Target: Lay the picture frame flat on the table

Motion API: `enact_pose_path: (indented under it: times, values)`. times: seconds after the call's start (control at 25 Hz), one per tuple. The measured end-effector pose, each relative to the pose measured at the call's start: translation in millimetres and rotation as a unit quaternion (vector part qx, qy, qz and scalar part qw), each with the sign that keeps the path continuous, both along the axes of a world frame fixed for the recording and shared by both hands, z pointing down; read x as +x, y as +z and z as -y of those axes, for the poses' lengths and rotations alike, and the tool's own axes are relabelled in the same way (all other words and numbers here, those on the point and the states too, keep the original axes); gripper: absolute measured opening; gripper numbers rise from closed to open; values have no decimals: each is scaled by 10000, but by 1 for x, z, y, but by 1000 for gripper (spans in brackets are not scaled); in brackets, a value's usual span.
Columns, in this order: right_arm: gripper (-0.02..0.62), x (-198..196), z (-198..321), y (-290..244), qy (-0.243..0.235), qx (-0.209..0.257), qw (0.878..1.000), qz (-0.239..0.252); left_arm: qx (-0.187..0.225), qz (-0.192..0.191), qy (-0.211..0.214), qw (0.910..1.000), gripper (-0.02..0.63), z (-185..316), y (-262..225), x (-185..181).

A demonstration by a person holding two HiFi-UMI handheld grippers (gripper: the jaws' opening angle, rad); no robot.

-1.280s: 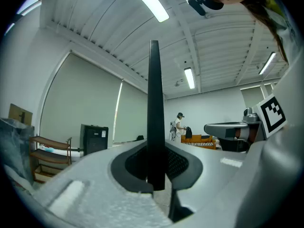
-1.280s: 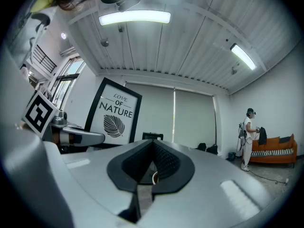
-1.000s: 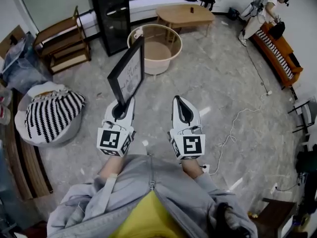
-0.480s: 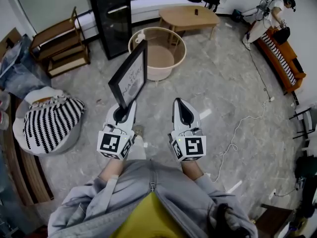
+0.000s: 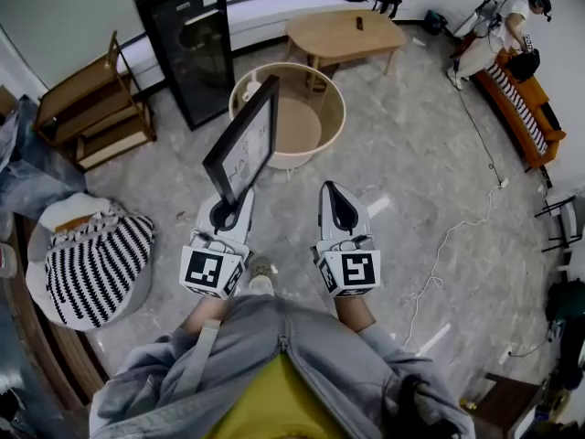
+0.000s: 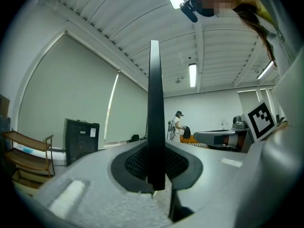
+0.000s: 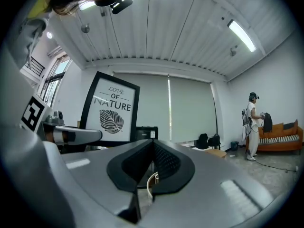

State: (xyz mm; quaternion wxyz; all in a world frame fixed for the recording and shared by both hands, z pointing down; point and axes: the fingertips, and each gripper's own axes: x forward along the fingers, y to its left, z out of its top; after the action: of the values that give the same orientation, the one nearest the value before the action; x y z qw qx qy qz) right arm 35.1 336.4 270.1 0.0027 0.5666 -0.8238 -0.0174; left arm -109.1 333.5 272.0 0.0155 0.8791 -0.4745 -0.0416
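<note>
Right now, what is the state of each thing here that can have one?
picture frame: held in the air, standing on edge, not laid flat.
left gripper: shut on the picture frame's lower edge.
right gripper: shut, nothing between its jaws.
round table: picture frame not yet on it.
black cabinet: door closed.

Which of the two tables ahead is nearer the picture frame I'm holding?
The round table with the raised rim, just beyond the picture frame clamped in the left gripper. The oval wooden table stands farther off, by the wall.
</note>
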Motion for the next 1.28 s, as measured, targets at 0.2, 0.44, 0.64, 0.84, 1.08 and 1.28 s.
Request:
enact_pose_path:
  times: [0.2,0.44,0.64,0.84,1.08,1.28]
  values:
    - [0,-7,52,10,198,-89,9998,-27,-65,-46,213,9997,38,59,11,-9]
    - [0,-3,86,20,389,-263,9989,-88,-185,-147,375,9990,38,99,19,-8]
    - [0,0,117,24,424,-328,9985,-59,-266,-193,498,9982,38,127,25,-3]
    - [0,0,158,28,322,-286,9991,-10,-260,-258,511,9980,38,160,30,1]
    - [0,5,229,24,95,-169,9998,47,-211,-358,650,9970,39,218,30,15]
    - [0,17,302,19,-153,-174,9997,4,-335,-448,647,9963,38,282,34,34]
